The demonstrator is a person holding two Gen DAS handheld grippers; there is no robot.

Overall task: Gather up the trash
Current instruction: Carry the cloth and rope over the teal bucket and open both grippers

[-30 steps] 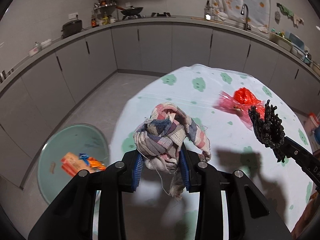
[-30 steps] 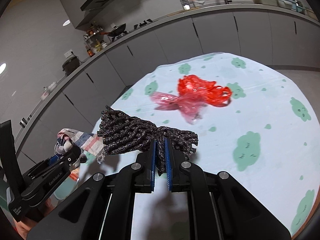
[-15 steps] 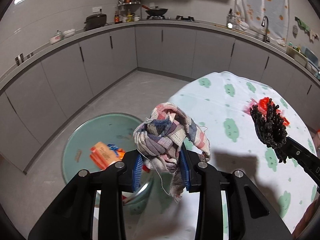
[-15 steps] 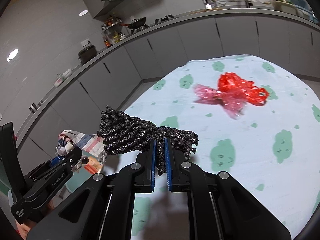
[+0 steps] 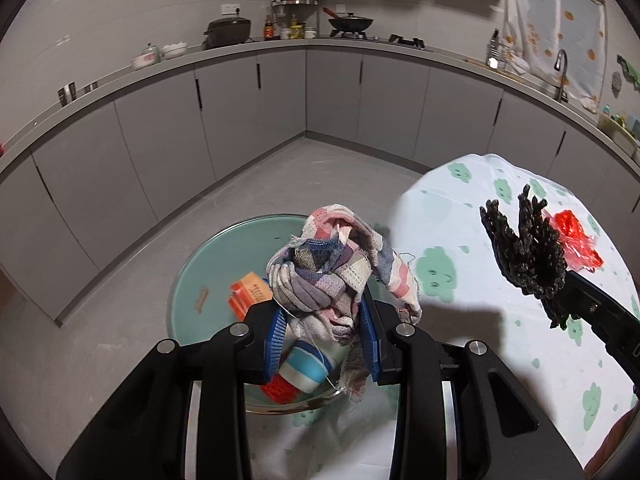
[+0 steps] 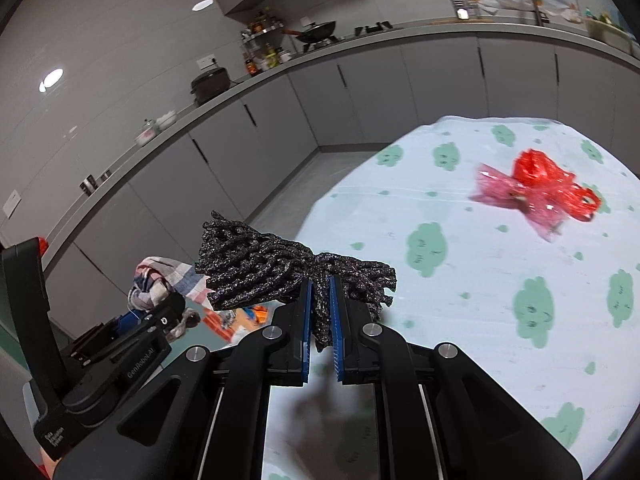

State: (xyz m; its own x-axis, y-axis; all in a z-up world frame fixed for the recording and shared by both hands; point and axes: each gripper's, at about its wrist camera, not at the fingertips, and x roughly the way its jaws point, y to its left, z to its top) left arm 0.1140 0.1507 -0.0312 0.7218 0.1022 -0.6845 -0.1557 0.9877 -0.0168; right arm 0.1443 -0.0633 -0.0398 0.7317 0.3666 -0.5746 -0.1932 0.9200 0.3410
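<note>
Cloth, a crumpled plaid rag [image 5: 328, 276], sits clamped between the blue pads of my left gripper [image 5: 325, 340], held in the air above a round green bin [image 5: 208, 256] on the grey floor. Inside the bin lie an orange packet [image 5: 248, 294] and a striped blue-and-white cup [image 5: 306, 366]. My right gripper [image 6: 320, 320] is pinched narrow around a black knitted netting bundle [image 6: 280, 268], which spreads out to the left and right of the pads and hangs over the near left edge of the table [image 6: 460, 320]. The table wears a pale cloth printed with green shapes. Farther right on it, well apart from both grippers, lies a crumpled red plastic bag [image 6: 540, 196]. Grey cabinets [image 5: 160, 140] curve along the far walls.
</note>
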